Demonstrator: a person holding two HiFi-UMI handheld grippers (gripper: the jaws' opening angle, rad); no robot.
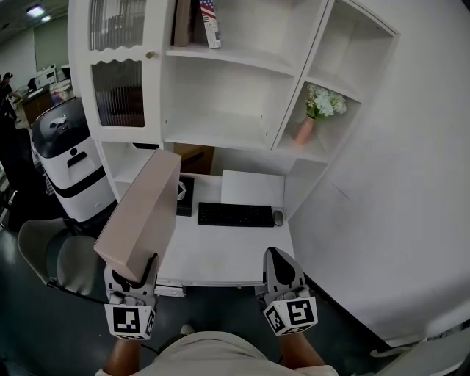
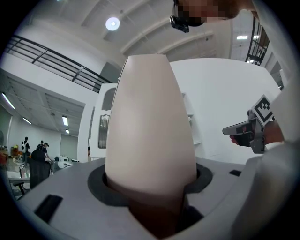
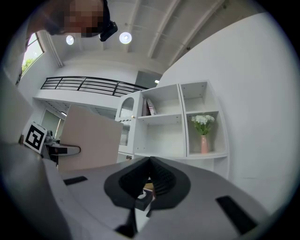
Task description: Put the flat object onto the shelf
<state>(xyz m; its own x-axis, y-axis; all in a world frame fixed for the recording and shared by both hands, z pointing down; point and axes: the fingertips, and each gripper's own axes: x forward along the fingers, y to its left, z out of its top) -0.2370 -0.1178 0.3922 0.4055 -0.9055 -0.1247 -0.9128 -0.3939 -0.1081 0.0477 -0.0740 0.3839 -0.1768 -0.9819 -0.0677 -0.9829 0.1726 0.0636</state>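
The flat object (image 1: pixel 143 213) is a long tan box, and my left gripper (image 1: pixel 134 277) is shut on its near end. The box stands tilted up and away toward the white shelf unit (image 1: pixel 220 141). In the left gripper view the box (image 2: pixel 150 122) fills the middle and rises out of the jaws (image 2: pixel 150 190). My right gripper (image 1: pixel 276 255) hovers at the lower right before the desk, shut, with nothing between its jaws (image 3: pixel 149 161). The right gripper view shows the box (image 3: pixel 89 138) at its left, with the left gripper (image 3: pixel 61 150) beside it.
On the white desk (image 1: pixel 220 253) lie a black keyboard (image 1: pixel 235 214), a mouse (image 1: pixel 277 217) and a white pad (image 1: pixel 252 188). Books (image 1: pixel 209 22) stand on the top shelf, and a flower vase (image 1: pixel 305 131) is in the right bay. A grey chair (image 1: pixel 51 253) is at the left.
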